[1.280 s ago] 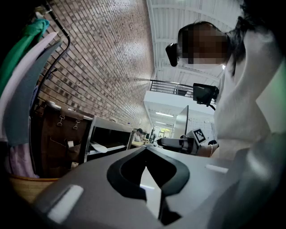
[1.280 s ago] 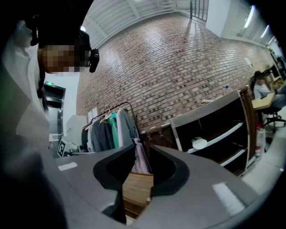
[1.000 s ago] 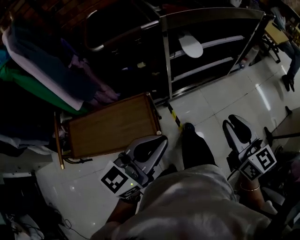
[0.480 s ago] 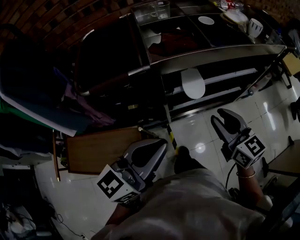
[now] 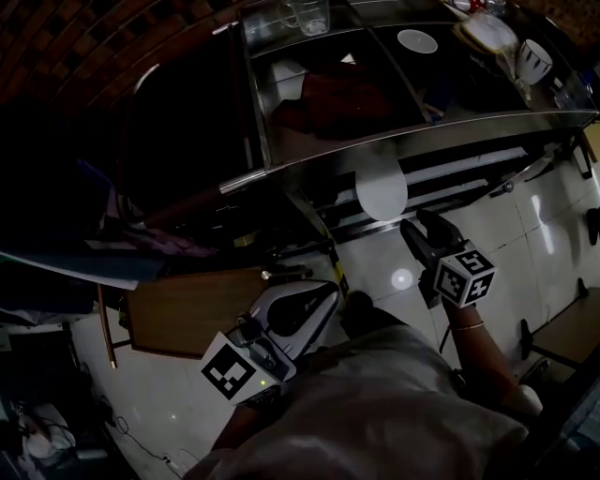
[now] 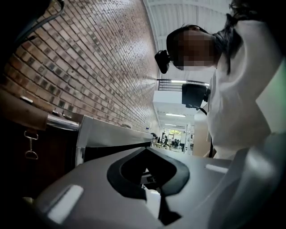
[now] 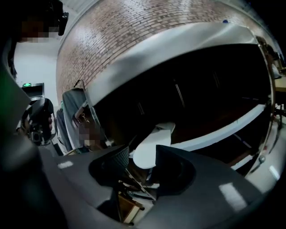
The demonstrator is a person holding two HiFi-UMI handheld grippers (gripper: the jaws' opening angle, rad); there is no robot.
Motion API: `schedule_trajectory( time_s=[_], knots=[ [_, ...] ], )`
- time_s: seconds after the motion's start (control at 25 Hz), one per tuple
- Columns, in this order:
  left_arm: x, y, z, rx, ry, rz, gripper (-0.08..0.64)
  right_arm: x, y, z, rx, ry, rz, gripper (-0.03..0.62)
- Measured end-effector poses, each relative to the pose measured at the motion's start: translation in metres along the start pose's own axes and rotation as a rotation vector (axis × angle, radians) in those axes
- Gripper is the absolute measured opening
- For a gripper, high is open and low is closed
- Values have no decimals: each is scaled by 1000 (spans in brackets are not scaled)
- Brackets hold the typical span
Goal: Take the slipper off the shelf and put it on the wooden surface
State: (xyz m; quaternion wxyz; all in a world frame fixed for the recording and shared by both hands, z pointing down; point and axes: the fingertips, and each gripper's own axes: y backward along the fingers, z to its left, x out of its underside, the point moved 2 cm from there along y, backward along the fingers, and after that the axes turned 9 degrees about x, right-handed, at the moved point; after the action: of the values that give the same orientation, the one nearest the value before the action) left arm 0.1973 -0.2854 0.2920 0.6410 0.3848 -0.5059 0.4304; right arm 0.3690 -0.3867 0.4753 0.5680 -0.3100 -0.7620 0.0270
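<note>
A white slipper (image 5: pixel 382 190) lies on a pale rail of the dark metal shelf (image 5: pixel 441 131). My right gripper (image 5: pixel 422 230) points at it from the lower right, its tips just short of the sole. Its jaws are opening and nothing is between the pads. In the right gripper view the slipper (image 7: pixel 154 145) shows just beyond the right gripper (image 7: pixel 140 159). The wooden surface (image 5: pixel 183 314) sits low at the left. My left gripper (image 5: pixel 323 292) hangs beside its right edge, shut and empty. In its own view the left gripper (image 6: pixel 146 151) faces a brick wall.
On the shelf's top stand a glass jar (image 5: pixel 305 14), a white plate (image 5: pixel 416 40) and a cup (image 5: pixel 533 59). Folded clothes (image 5: pixel 112 248) pile up at the left above the wooden surface. Glossy white floor tiles (image 5: pixel 525 253) lie to the right. The person's dark shoe (image 5: pixel 359 305) is between the grippers.
The right gripper has risen from near the floor towards the slipper, and its jaws have spread. The head view has tilted up to the shelf's top. The left gripper has barely moved.
</note>
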Motion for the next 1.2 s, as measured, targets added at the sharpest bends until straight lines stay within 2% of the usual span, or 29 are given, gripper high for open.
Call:
schedule_trajectory(
  time_s=[0.2, 0.36, 0.52, 0.64, 0.72, 0.84, 0.96, 1.2],
  knots=[
    [2, -16, 14, -4, -8, -16, -5, 21, -29, -32, 48, -130, 86, 204],
    [-2, -18, 18, -38, -5, 3, -5, 21, -44, -46, 90, -223, 95, 202],
    [-3, -15, 24, -84, 17, 32, -5, 27, -64, -49, 70, -316, 120, 196],
    [-2, -7, 27, -115, 44, 57, -5, 31, -78, -41, 7, -389, 119, 106],
    [1, -4, 27, -120, 42, 65, -5, 29, -79, -37, -29, -438, 102, 84],
    [7, 0, 20, -116, 45, 63, -5, 17, -62, -28, -61, -453, 49, 38],
    [-1, 10, 6, -100, 47, 37, -5, 11, -33, -14, -73, -440, 14, 34],
    [-37, 51, -32, -88, -22, -48, -5, 4, 47, 18, -77, -441, -78, 32]
  ],
)
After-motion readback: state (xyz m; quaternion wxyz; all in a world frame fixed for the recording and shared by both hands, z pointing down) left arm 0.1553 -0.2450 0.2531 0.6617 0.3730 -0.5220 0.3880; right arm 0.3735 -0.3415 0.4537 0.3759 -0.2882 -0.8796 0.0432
